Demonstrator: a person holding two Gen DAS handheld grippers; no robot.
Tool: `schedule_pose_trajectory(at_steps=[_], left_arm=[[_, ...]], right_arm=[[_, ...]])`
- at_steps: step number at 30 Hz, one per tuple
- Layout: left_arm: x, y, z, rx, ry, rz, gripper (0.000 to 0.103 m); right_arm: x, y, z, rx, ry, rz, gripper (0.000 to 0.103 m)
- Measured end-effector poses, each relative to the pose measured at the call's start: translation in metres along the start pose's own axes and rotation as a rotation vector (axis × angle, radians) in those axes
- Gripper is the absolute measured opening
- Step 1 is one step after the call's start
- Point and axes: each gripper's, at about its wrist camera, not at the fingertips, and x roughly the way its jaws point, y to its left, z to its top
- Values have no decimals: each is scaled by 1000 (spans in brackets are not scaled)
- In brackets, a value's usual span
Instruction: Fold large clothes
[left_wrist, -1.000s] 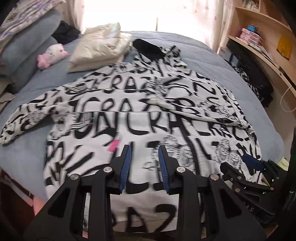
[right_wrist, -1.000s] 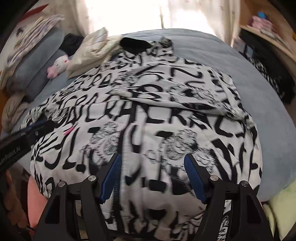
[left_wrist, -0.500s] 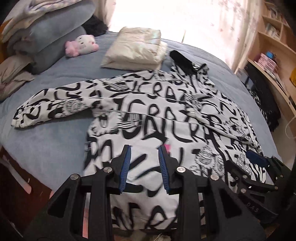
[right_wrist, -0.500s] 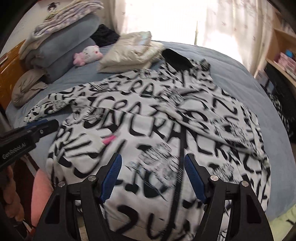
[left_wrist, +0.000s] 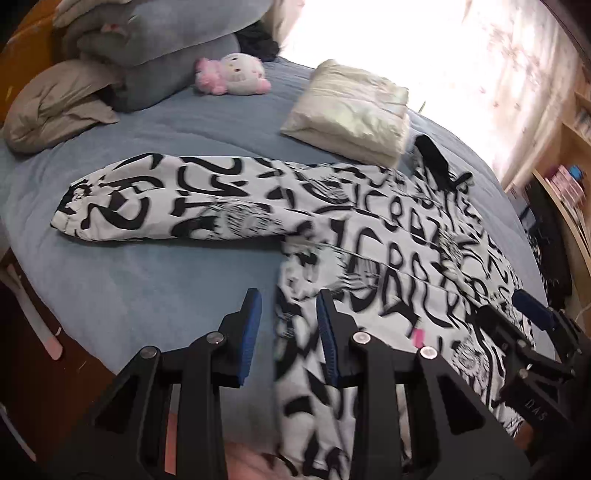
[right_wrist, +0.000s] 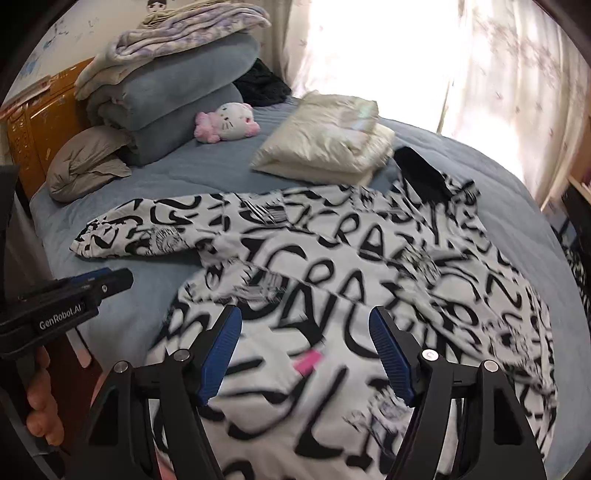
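Nearest the cameras, left gripper (left_wrist: 286, 328) hangs over the jacket's side edge, fingers narrowly apart, nothing held. Right gripper (right_wrist: 306, 354) hangs over the jacket (right_wrist: 369, 295) body by the pink tag (right_wrist: 308, 360), fingers wide, nothing held. Jacket lies flat on the bed (left_wrist: 166, 280), hem nearest, one sleeve (left_wrist: 166, 195) stretched out to the left. Likely step: fold that sleeve in. Best pinch at the cuff, single layer, lift low, lay across the chest, no drag. Beyond: folded cream garment (right_wrist: 325, 144), plush toy (left_wrist: 232, 75), stacked blankets (right_wrist: 177, 85).
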Motion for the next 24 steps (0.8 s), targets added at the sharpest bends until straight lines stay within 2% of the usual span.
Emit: schedule_pose_trajectory(at_steps=[8, 12, 17, 21, 24], left_arm=[[34, 63, 22, -99, 1, 5, 27], [57, 104, 28, -170, 5, -47, 27], [82, 154, 27, -303, 16, -120, 27], [95, 194, 24, -421, -23, -179, 27], [103, 219, 22, -509, -54, -255, 28]], right_arm=[[66, 52, 48, 0, -4, 10, 73], [113, 71, 62, 12, 22, 19, 73], [165, 93, 74, 52, 54, 74, 73], [196, 101, 69, 80, 113, 116, 73], [213, 106, 59, 82, 150, 119, 73]])
